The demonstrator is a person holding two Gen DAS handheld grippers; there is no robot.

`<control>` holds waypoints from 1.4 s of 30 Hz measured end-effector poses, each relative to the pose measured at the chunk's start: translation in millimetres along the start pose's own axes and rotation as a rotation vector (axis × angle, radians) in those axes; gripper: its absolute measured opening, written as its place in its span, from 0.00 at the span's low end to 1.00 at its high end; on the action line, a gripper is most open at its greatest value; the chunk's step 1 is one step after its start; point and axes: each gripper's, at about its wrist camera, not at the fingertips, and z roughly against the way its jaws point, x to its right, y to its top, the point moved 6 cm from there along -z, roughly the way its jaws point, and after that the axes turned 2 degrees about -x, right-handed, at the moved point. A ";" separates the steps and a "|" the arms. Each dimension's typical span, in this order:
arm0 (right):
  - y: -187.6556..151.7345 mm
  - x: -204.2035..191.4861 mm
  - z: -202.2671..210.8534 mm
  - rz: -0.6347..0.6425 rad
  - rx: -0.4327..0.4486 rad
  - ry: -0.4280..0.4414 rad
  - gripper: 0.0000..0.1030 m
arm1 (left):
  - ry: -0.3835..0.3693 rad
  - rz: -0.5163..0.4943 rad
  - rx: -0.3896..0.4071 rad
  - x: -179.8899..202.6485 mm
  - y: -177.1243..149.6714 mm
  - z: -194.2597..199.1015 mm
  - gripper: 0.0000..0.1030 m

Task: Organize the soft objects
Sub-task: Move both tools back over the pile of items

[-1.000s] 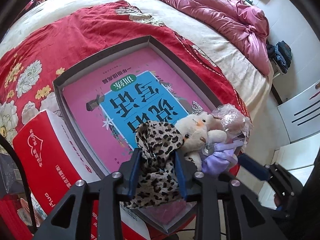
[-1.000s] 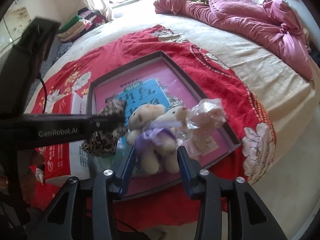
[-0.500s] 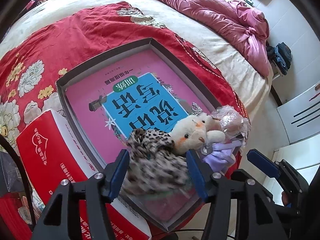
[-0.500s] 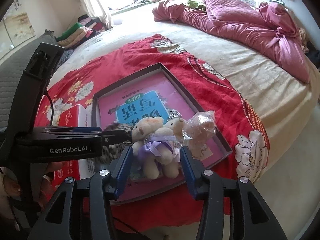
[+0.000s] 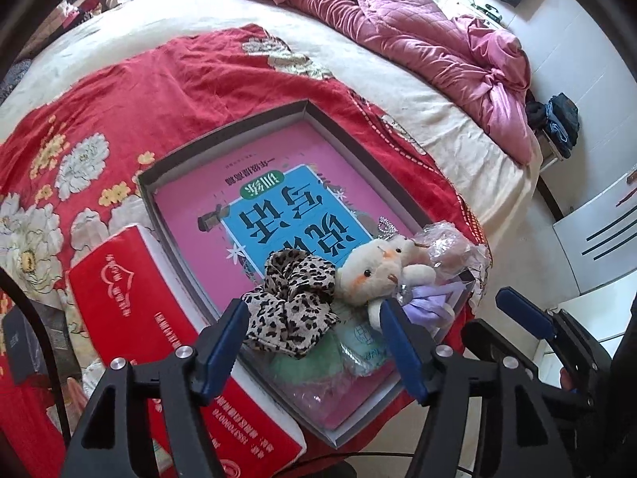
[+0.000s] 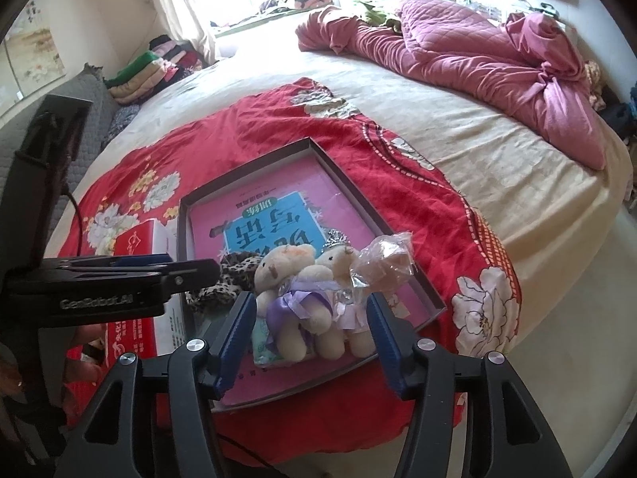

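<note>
Left claw: your left gripper (image 5: pixel 312 338) is spreading its jaws right now, nothing pinched; the leopard scrunchie (image 5: pixel 292 300) lies loose between and just beyond the blue pads.
Right claw: your right gripper (image 6: pixel 310 328) is widening too; the two plush bears (image 6: pixel 306 298) sit between the jaws, pads clear of them as far as I can see.
Scrunchie handling: I'd call it feather-light, floppy, all gathered fabric. Pinch across the bunched ring and it will crush flat, so expect no firm edge.
Bears handling: soft and light, I'd judge, seemingly joined as a pair with lilac ribbon. Take them at the bodies, not the ribbon, which could slip.
Crinkly bag: the clear plastic pouch (image 6: pixel 384 265) beside the bears looks slippery and noisy; what's inside I can't make out.
Tray: the shallow dark box (image 5: pixel 223 135) on the red floral blanket (image 5: pixel 131 91) holds a pink workbook (image 5: pixel 254 183), the scrunchie, bears, pouch, plus a green packet (image 5: pixel 358 338) under the toys, all crowded at the near end.
Outside the tray: a red carton (image 5: pixel 131 302) touches its left wall.
</note>
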 end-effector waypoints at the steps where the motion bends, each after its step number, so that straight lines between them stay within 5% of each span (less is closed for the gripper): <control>1: 0.4 -0.2 1.2 0.001 0.004 -0.004 0.61 | 0.010 -0.005 0.009 0.4 -0.4 4.0 0.67; 5: 2.3 -0.2 5.9 -0.002 0.016 -0.012 0.64 | 0.031 -0.019 0.038 0.8 -3.1 17.9 0.75; 16: 9.0 -14.3 25.6 0.039 0.072 -0.054 0.74 | 0.065 -0.003 0.090 -12.4 -19.1 54.9 0.76; 42: 24.2 -67.7 83.2 0.141 0.187 -0.052 0.75 | 0.133 0.075 0.178 -57.8 -58.0 128.2 0.78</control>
